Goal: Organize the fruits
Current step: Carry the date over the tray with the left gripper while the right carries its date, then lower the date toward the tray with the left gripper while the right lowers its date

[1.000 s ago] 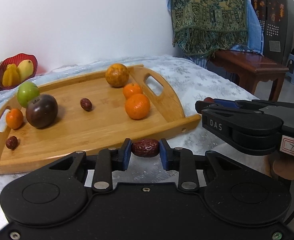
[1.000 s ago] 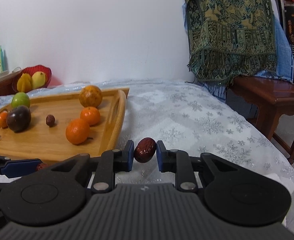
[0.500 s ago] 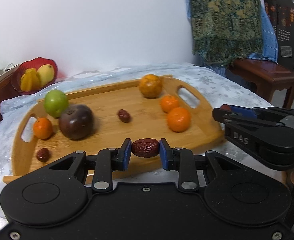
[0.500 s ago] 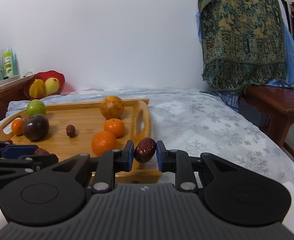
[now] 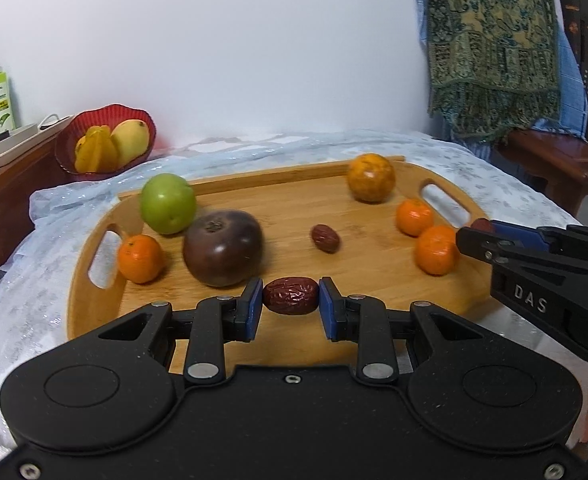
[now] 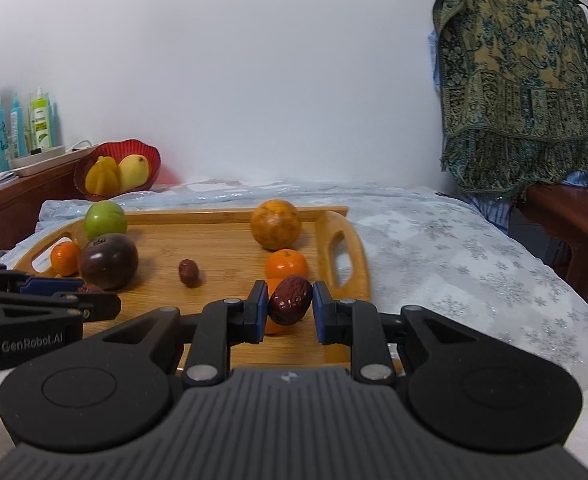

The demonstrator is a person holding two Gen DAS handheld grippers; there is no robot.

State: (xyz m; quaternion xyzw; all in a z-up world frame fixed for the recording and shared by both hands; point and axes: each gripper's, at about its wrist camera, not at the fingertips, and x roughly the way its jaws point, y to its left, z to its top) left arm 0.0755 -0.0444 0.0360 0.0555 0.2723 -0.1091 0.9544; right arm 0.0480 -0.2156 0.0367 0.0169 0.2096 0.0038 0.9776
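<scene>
A bamboo tray [image 5: 278, 190] lies on the white cloth. On it are a green apple [image 5: 168, 203], a dark purple fruit [image 5: 222, 253], several small oranges [image 5: 140, 258], a big orange [image 5: 371, 177] and a loose red date [image 5: 325, 238]. My left gripper [image 5: 290, 301] is shut on a red date [image 5: 290, 301] over the tray's near edge. My right gripper [image 6: 290, 306] is shut on another red date [image 6: 290, 306] above the tray's right end, in front of an orange [image 6: 286, 264]. The right gripper also shows in the left wrist view [image 5: 481, 232].
A red bowl [image 5: 104, 142] with yellow fruit stands on a dark wooden cabinet [image 5: 10, 184] at the back left, beside bottles [image 6: 40, 122]. A patterned cloth [image 5: 489, 48] hangs at the right over a wooden bench [image 5: 553, 160]. The white wall is behind.
Both grippers have moved left and forward from beside the tray to over it, each still holding its date. The tray's fruit looks nearer and more central.
</scene>
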